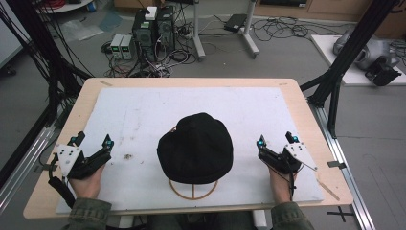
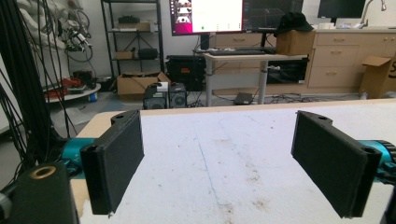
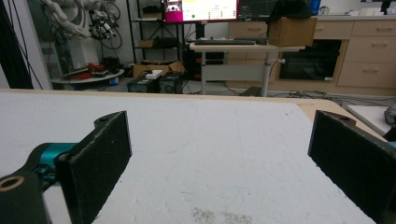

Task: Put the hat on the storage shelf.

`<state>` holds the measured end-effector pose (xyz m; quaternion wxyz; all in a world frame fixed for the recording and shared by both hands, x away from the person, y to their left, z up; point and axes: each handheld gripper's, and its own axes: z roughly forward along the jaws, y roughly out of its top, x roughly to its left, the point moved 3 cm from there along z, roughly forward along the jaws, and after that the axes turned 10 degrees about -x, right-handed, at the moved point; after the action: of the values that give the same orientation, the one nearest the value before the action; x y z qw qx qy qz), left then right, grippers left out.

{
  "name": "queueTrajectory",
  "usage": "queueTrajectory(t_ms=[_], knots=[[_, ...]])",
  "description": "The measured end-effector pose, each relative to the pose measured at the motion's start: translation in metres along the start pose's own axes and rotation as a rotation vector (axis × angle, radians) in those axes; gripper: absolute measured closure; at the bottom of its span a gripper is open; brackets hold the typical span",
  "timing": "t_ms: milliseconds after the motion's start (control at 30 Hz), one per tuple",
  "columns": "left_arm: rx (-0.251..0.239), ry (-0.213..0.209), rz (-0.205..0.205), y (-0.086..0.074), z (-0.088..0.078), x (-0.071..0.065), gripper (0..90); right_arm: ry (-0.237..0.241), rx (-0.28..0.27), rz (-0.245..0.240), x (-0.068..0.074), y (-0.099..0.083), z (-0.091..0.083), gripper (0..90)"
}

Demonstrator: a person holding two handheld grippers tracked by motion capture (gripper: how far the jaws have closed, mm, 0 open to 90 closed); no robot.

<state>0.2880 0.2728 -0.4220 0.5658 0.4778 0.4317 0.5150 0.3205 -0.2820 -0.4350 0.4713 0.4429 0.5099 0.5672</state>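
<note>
A black knit hat [image 1: 196, 147] sits over a round wooden stand [image 1: 193, 190] near the front middle of the white mat [image 1: 143, 115]. My left gripper [image 1: 92, 141] rests on the mat to the hat's left, apart from it, jaws wide open and empty. In the left gripper view its gripper [image 2: 229, 161] spans bare mat between two black pads. My right gripper [image 1: 277, 140] rests to the hat's right, also open with nothing between its jaws. In the right gripper view that gripper [image 3: 219, 161] frames bare mat too.
The mat covers a wooden table [image 1: 297, 103]. Beyond the far edge, computer boxes [image 1: 153, 28] and tangled cables lie on the floor. Black frame posts [image 1: 354, 43] stand at both sides. A small stain [image 1: 128, 156] marks the mat beside the left gripper.
</note>
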Motion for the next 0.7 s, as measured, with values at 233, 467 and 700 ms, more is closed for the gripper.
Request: queueTrajectory(t_ms=[233, 467, 700], knots=[[0.004, -0.012, 0.001, 0.0004, -0.0017, -0.0012, 17.8, 0.000, -0.001, 0.007, -0.0006, 0.0001, -0.0001, 5.2], [0.001, -0.015, -0.013, 0.0000, -0.0024, -0.0008, 18.3, 0.005, 0.007, 0.010, 0.0010, -0.0005, -0.0001, 5.2], [0.012, -0.026, -0.013, -0.0015, -0.0012, -0.0008, 18.8, 0.012, 0.012, 0.009, -0.0003, -0.0015, 0.0005, 5.2]])
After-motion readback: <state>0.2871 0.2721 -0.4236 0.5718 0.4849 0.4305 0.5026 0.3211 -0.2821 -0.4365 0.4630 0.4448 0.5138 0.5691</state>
